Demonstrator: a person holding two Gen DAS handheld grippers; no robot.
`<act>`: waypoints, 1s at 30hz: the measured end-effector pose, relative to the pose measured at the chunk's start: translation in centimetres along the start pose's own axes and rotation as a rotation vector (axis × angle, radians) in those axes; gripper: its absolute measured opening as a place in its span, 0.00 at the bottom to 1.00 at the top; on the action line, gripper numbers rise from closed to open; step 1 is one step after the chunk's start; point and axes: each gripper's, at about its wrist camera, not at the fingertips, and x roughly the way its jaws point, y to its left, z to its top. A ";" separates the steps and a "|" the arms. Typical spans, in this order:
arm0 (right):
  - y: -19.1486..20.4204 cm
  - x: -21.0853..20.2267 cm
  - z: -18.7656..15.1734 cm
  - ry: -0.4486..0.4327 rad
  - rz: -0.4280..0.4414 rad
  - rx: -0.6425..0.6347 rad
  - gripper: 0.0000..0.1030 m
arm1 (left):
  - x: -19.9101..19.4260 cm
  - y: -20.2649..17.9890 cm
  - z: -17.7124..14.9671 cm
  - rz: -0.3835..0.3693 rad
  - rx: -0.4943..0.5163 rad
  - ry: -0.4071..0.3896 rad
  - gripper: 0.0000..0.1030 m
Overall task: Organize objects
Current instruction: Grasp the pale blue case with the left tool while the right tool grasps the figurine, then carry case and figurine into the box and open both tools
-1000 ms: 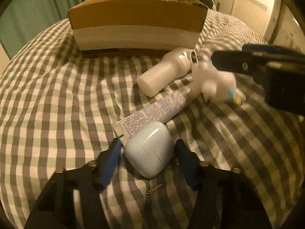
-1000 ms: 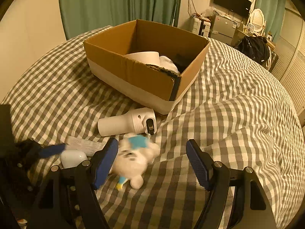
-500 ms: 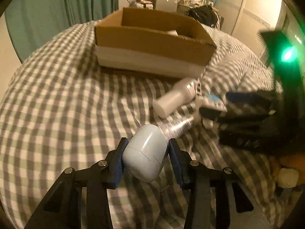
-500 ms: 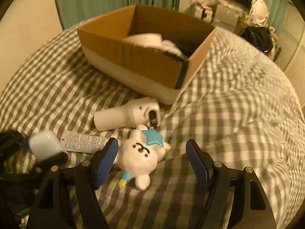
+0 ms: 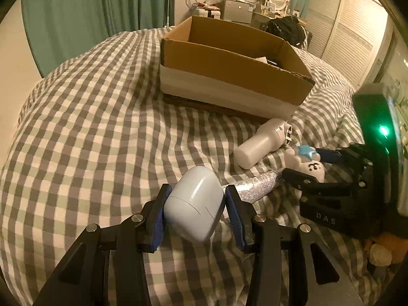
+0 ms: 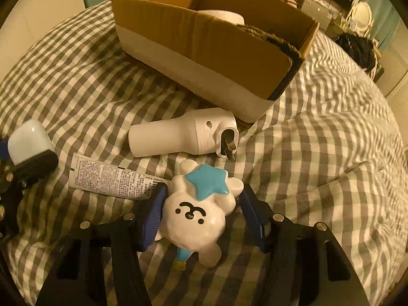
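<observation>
my left gripper [image 5: 195,213] is clamped on the pale blue earbud case [image 5: 194,207], both blue pads against its sides. a second ago the case lay on the checked bedspread [image 5: 89,132] between parted fingers; now it is lifted clear of the cloth, and the view sits higher, showing the inside of the box.

my right gripper [image 6: 201,215] straddles the white bear figure [image 6: 197,213] with the blue star on its head. the left pad looks to touch the bear's side; the right pad stands just beside it, so i cannot tell if the grip is closed. a second ago the fingers stood far wider and the bear was only at the left one. the bear rests on the bedspread.

just beyond the bear lies the printed tube [image 6: 112,178], flat, its far end under the left pad. behind it the white bottle [image 6: 183,134] lies on its side, unmoved, near the corner of the cardboard box [image 6: 204,48]. the box holds a white roll and dark items, partly hidden.
</observation>
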 end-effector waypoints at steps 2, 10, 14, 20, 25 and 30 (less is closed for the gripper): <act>0.5 -0.8 -0.2 -0.027 -0.033 -0.019 0.56 | -0.3 0.1 0.1 0.002 -0.002 -0.005 0.43; 0.9 -4.3 -0.3 -0.146 -0.088 -0.004 0.56 | -1.6 0.0 0.0 0.007 0.011 -0.013 0.43; 0.9 -6.3 -0.6 -0.183 -0.052 0.023 0.56 | -2.8 -0.4 0.5 -0.001 0.017 -0.034 0.43; 0.6 -10.7 -0.9 -0.292 -0.018 0.050 0.56 | -4.0 -0.8 2.4 -0.042 0.034 -0.055 0.43; 0.1 -13.5 0.8 -0.365 0.026 0.063 0.56 | -5.1 -0.8 5.9 -0.065 0.050 -0.112 0.43; -1.2 -15.2 4.4 -0.427 0.044 0.077 0.56 | -6.3 -0.5 11.3 -0.098 0.046 -0.193 0.43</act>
